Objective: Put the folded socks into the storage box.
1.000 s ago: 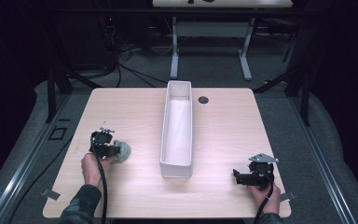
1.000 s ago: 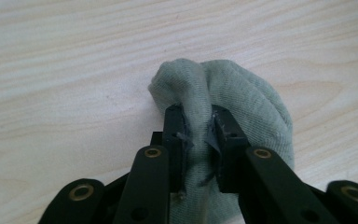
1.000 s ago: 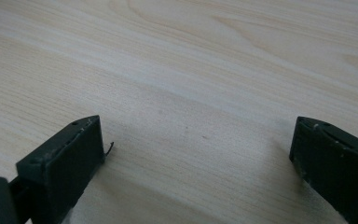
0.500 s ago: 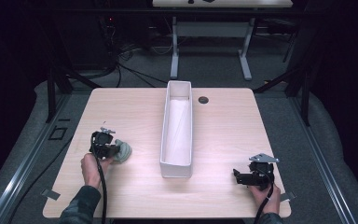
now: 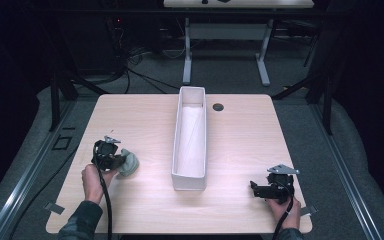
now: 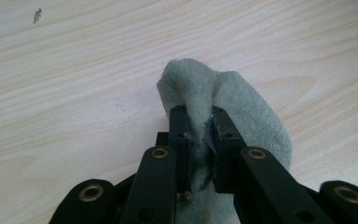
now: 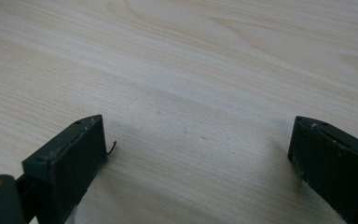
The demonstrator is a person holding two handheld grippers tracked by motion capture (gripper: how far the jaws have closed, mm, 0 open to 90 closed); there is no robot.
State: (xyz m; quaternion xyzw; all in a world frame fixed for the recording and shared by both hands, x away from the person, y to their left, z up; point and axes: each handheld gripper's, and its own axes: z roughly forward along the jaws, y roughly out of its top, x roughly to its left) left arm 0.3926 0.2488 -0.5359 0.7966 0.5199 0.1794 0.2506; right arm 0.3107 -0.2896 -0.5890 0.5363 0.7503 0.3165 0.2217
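Note:
A grey-green sock (image 5: 129, 162) lies bunched on the wooden table (image 5: 145, 115) at its left side. My left gripper (image 5: 117, 161) is shut on a fold of it. In the left gripper view the two black jaws pinch a ridge of the sock (image 6: 242, 100) between them, and the left gripper (image 6: 199, 119) sits low over the tabletop. My right gripper (image 5: 254, 189) rests near the front right corner, held by a hand. Its jaws stand wide open in the right gripper view, the right gripper (image 7: 198, 140) with only bare wood between its fingers.
A long white bin (image 5: 200, 177) stands along the middle of the table, running from front to back. A small dark round grommet (image 5: 218, 106) sits to its right at the far edge. Desk legs and cables are on the floor beyond.

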